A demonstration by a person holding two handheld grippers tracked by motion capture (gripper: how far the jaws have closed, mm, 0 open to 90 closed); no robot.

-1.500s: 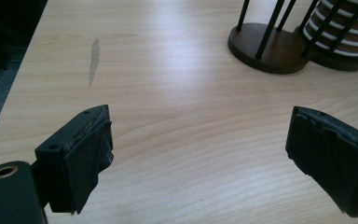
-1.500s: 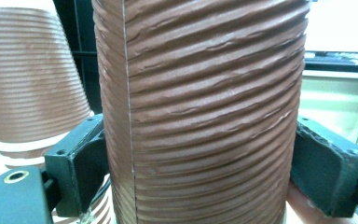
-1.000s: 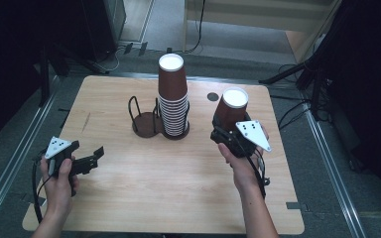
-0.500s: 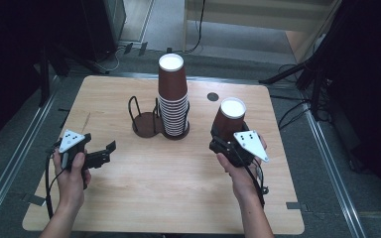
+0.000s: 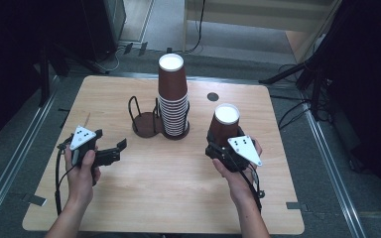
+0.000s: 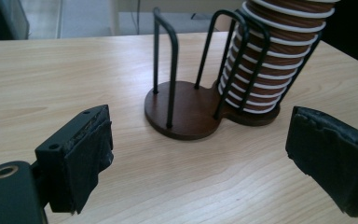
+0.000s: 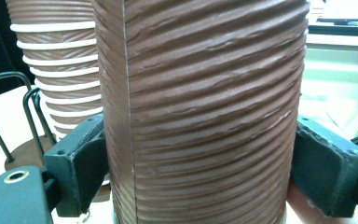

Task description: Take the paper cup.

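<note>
1. Clamping a single paper cup (image 5: pixel 224 125) between its two black jaws, the right hand-held gripper (image 5: pixel 225 148) holds it upside down, white base up, at the right of the tabletop (image 5: pixel 178 198).
2. Its brown wall is ribbed, with one vertical seam.
3. Jaws apart and gripping nothing, the left hand-held gripper (image 5: pixel 120 148) faces the wire cup holder (image 5: pixel 144 121).
4. A cup stack (image 5: pixel 172 99) stands in that holder.

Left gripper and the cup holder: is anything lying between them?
No. In the left gripper view, only bare table lies between the open left gripper and the holder.
</note>
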